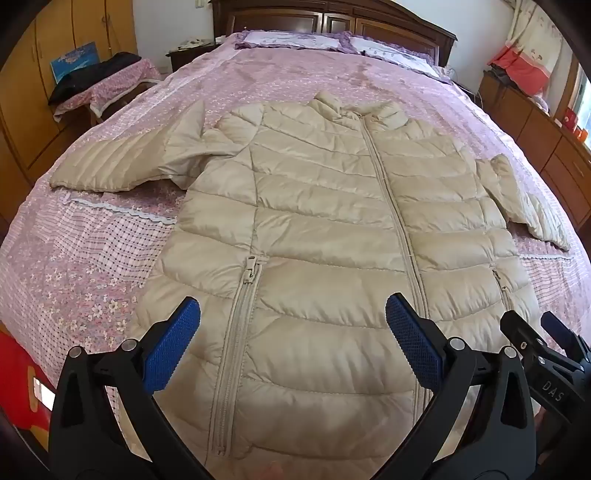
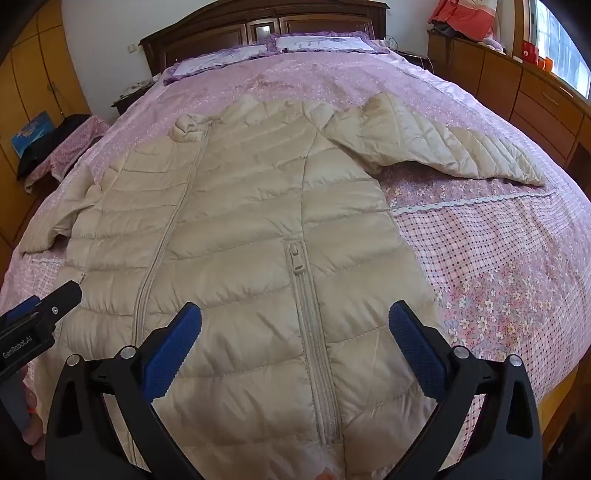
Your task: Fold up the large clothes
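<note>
1. The left gripper [image 1: 293, 314] has its jaws spread wide, and nothing is between the blue pads [image 1: 173, 343]. It points down at a slant over the lower part of the jacket, above the pocket zipper [image 1: 236, 354] on that side.
2. The right gripper [image 2: 295, 317] is also wide open, with no cloth between its blue pads [image 2: 417, 347]. It hangs over the lower hem area, and the other pocket zipper [image 2: 314, 354] runs between its two fingers in the right wrist view.
3. The two grippers are side by side. In the left wrist view, the black body of the right one shows at the lower right edge; in the right wrist view, the left one shows at the left edge, with printed letters on it.
4. The beige padded jacket [image 1: 325, 206] lies flat on the bed with its front up. The main zipper [image 1: 391, 206] is closed from the hem to the collar [image 1: 354, 105], and the collar points to the headboard.
5. Both sleeves are spread out to the sides. The left sleeve [image 1: 122, 158] lies across the cover, and the right sleeve [image 2: 436, 147] lies the same way on the other side.
6. The bed cover [image 1: 92, 266] is pink with small flowers and a checked part, with a white lace strip.
7. At the far end are two pillows [image 2: 321, 42] and a dark wooden headboard [image 2: 266, 22].
8. Wooden cabinets [image 2: 535, 99] stand along the window side, and a wooden wardrobe [image 1: 22, 122] is on the other side.
</note>
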`<state>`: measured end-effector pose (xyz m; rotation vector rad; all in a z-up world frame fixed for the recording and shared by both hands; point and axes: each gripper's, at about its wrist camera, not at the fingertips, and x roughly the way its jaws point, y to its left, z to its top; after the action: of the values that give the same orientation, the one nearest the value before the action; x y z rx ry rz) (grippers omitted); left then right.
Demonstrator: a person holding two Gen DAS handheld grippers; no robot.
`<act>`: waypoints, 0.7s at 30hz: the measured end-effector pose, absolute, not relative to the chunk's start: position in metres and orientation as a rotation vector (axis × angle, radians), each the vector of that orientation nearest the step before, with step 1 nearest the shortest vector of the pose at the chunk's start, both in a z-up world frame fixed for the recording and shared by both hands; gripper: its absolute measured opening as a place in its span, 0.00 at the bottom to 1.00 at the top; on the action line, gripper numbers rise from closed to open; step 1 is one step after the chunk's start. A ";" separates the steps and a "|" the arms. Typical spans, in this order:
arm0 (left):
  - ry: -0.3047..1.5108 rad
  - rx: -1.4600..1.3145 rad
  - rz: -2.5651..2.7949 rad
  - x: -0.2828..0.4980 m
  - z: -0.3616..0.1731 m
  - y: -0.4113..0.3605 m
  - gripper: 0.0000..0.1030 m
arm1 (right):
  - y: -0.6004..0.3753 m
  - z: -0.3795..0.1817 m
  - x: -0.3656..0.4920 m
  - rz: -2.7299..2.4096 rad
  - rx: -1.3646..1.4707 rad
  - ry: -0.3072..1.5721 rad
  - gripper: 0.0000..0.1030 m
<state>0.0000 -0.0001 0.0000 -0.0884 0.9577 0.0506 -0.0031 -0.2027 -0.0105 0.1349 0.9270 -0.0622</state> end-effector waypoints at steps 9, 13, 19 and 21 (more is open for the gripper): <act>0.958 -0.094 0.047 0.001 0.001 0.004 0.97 | -0.203 -0.011 -0.004 -0.064 0.135 0.932 0.95; 0.954 -0.079 0.056 0.000 0.000 -0.001 0.97 | -0.203 -0.012 -0.004 -0.065 0.134 0.933 0.95; 0.959 -0.079 0.057 -0.001 0.001 0.001 0.97 | -0.204 -0.012 -0.004 -0.068 0.137 0.938 0.95; 0.960 -0.079 0.058 -0.002 -0.001 0.005 0.97 | -0.203 -0.012 -0.004 -0.068 0.136 0.939 0.95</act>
<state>-0.0019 0.0049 -0.0015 -0.0792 0.9600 0.0584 -0.0036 -0.2028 -0.0117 0.1364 0.9385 -0.0684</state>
